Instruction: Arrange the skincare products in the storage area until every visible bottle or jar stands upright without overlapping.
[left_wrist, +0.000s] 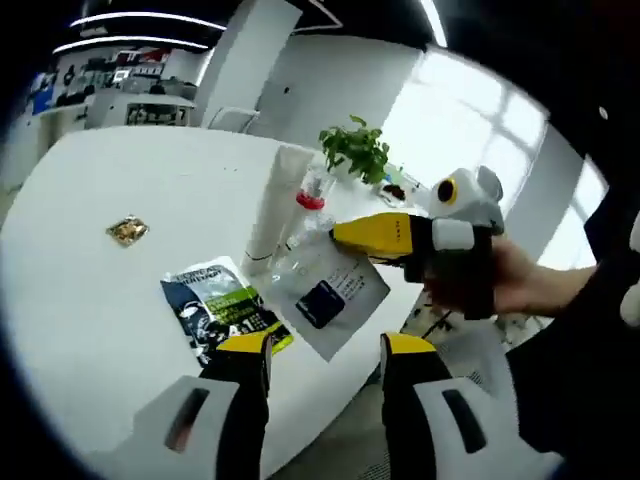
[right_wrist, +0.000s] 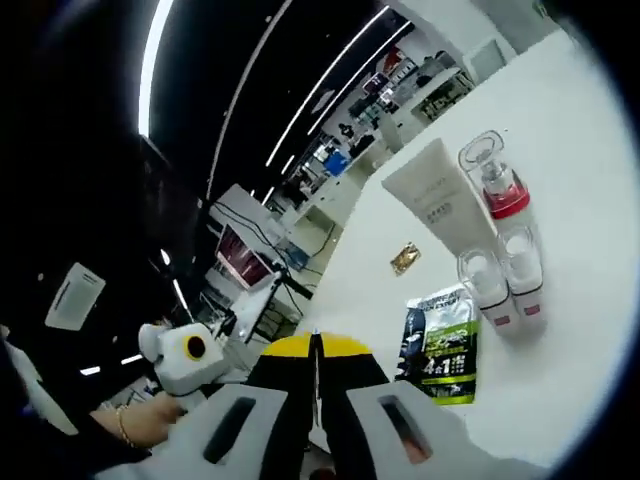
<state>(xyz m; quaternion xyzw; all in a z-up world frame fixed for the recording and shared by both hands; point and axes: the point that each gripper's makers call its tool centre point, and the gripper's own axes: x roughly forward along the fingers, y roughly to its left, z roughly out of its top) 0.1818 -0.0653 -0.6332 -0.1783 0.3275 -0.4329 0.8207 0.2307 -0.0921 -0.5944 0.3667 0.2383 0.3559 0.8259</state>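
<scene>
Skincare products sit grouped on a white table (left_wrist: 90, 300), and both views catch them from opposite sides. In the left gripper view, the left gripper (left_wrist: 325, 348) rises nearest, its yellow-tipped jaws spread apart with nothing between them, at the table's near edge. Just beyond its left jaw a dark and green sachet (left_wrist: 222, 305) lies flat; beside it a white sachet with a dark blue label (left_wrist: 330, 285) hangs partly off the table edge, with the right gripper (left_wrist: 350, 232) reaching in over it from the right, held by a person's hand (left_wrist: 520, 275). Its yellow jaws are pressed together on the upper edge of that white sachet. Farther back stands a white tube (left_wrist: 278, 205), a clear bottle with a red collar (left_wrist: 312, 200) next to it, and a small gold wrapper (left_wrist: 127, 231) lies well apart to the left. A green plant (left_wrist: 357, 150) stands at the far edge. In the right gripper view, the white tube, the red-collared bottle and two small clear bottles (right_wrist: 505, 280) stand upright, close together.
</scene>
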